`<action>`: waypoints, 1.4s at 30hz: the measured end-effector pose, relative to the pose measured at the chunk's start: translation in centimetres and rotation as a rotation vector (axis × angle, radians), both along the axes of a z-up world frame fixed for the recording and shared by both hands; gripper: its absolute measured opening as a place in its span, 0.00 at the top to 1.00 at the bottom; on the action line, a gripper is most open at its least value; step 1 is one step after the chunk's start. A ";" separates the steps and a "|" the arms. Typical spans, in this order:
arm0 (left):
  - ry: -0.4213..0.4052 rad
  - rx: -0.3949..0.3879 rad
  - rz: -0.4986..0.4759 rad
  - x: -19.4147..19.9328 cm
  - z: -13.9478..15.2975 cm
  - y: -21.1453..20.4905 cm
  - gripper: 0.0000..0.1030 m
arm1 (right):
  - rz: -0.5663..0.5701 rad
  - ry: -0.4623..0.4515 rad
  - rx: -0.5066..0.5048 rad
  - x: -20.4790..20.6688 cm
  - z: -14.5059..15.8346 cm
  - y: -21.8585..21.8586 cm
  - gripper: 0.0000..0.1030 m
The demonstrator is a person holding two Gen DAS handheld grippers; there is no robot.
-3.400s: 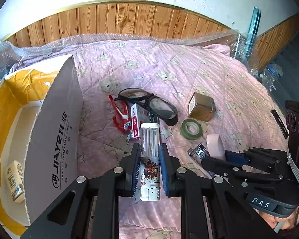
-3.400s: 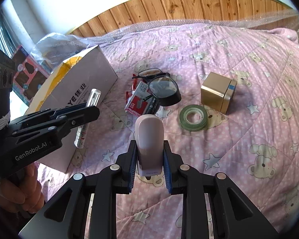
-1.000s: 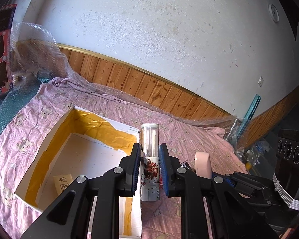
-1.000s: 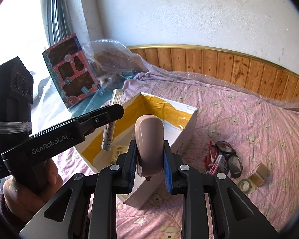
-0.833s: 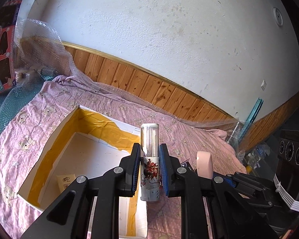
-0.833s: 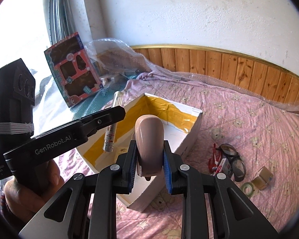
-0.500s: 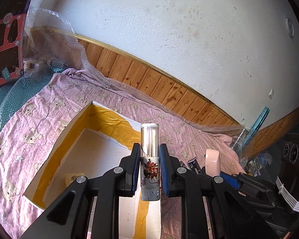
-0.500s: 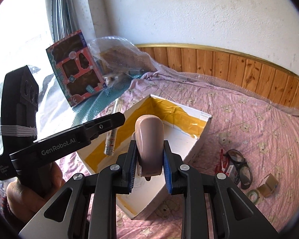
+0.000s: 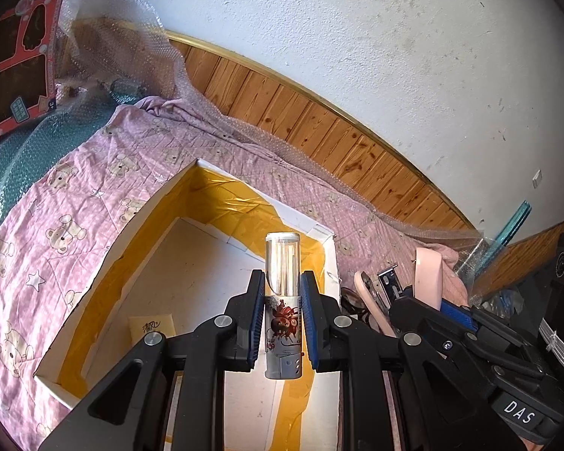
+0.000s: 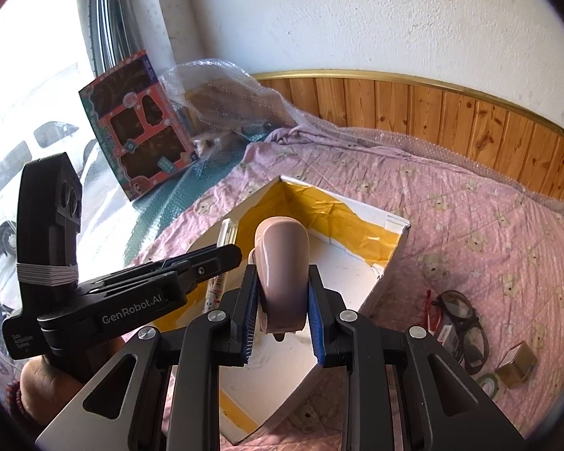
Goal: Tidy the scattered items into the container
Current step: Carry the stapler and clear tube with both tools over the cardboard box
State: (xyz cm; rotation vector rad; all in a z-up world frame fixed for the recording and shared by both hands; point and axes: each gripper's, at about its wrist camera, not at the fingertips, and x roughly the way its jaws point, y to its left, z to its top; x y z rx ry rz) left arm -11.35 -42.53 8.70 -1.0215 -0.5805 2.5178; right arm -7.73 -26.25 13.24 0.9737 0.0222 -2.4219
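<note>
bed: pink quilted bear-print bedspread (image 10: 470, 233); it carries the box and the leftover clutter.
container: open white cardboard box lined with yellow tape (image 9: 222, 233), near the bedspread's left edge; a small pale packet (image 9: 152, 329) lies on its floor by the near-left wall.
left gripper (image 9: 282, 323): jaws clamped on a clear-capped cylindrical tube with a cartoon label (image 9: 283, 300). Tube's long axis runs along the fingers, cap pointing forward, and it hangs over the box's right half, inside the rim.
right gripper (image 10: 282, 315): jaws clamped on a smooth pink rounded stapler-like case (image 10: 282, 270), long axis also along the fingers. It sits above the box's near-right part; from the left view it looks just outside the right wall, so I can't say for sure it's over the opening.
key relation: box floor lies straight below and ahead of both loads. Left looks better centred, so likely drops first.
left on bed: dark-framed safety goggles (image 10: 466, 323), small gold cardboard cube (image 10: 519, 362), green tape roll (image 10: 488, 379), all well to the right of the box.
risk: tube may roll once released.
</note>
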 end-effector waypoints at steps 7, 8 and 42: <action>-0.033 -0.022 0.001 -1.1 -1.1 0.9 0.81 | 0.011 -0.045 -0.006 -2.4 -1.5 0.0 0.75; -0.038 -0.027 0.002 -1.3 -1.3 1.1 0.81 | 0.012 -0.051 -0.008 -2.7 -1.7 0.0 0.75; -0.201 -0.157 -0.022 -11.1 -4.9 2.5 0.81 | 0.067 -0.160 0.062 -10.9 -6.1 -1.4 0.75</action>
